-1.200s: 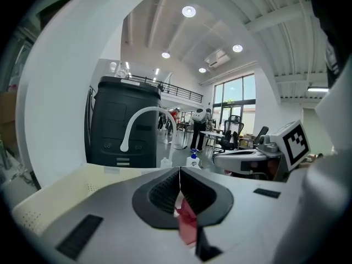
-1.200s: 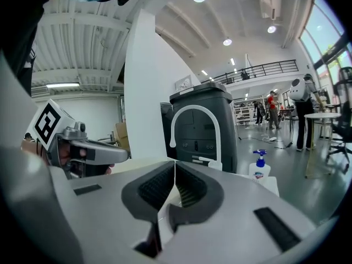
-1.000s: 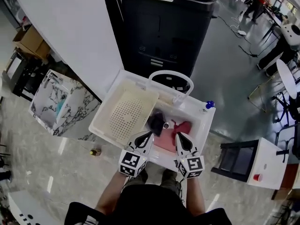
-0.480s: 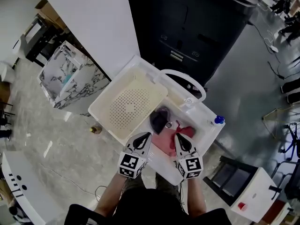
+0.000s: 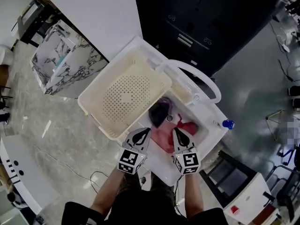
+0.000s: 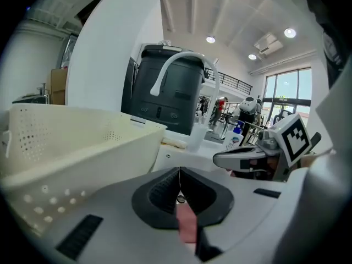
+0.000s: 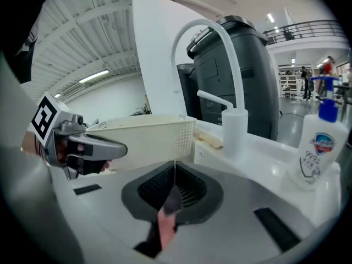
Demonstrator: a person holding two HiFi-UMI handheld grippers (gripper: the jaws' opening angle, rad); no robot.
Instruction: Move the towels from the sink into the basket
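The step in hand looks like the approach to the first pick: nothing lies yet in the cream perforated plastic basket (image 5: 126,97). All the towels lie in the basin of the white sink (image 5: 210,125), right beside the basket. A crumpled pink towel (image 5: 161,138) is closest to the basket's near corner. A dark purple towel (image 5: 159,112) lies against the basket's long side, and a red towel (image 5: 190,127) is farther from the basket.

The left gripper (image 5: 145,132) and the right gripper (image 5: 177,131) hover over the pink towel, just off the basket's near corner. Both have their jaws pressed together and pinch nothing. In each gripper view a sliver of pink shows beyond the closed tips.

The next move probably calls for spreading the jaws, going down onto a raised fold, and then lifting it over the basket's wall.

The basket's rim stands above the basin, so a hanging towel could snag on it. The white arched tap (image 5: 197,76) curves over the sink at the basket's far end. Above the basket itself the room is open.
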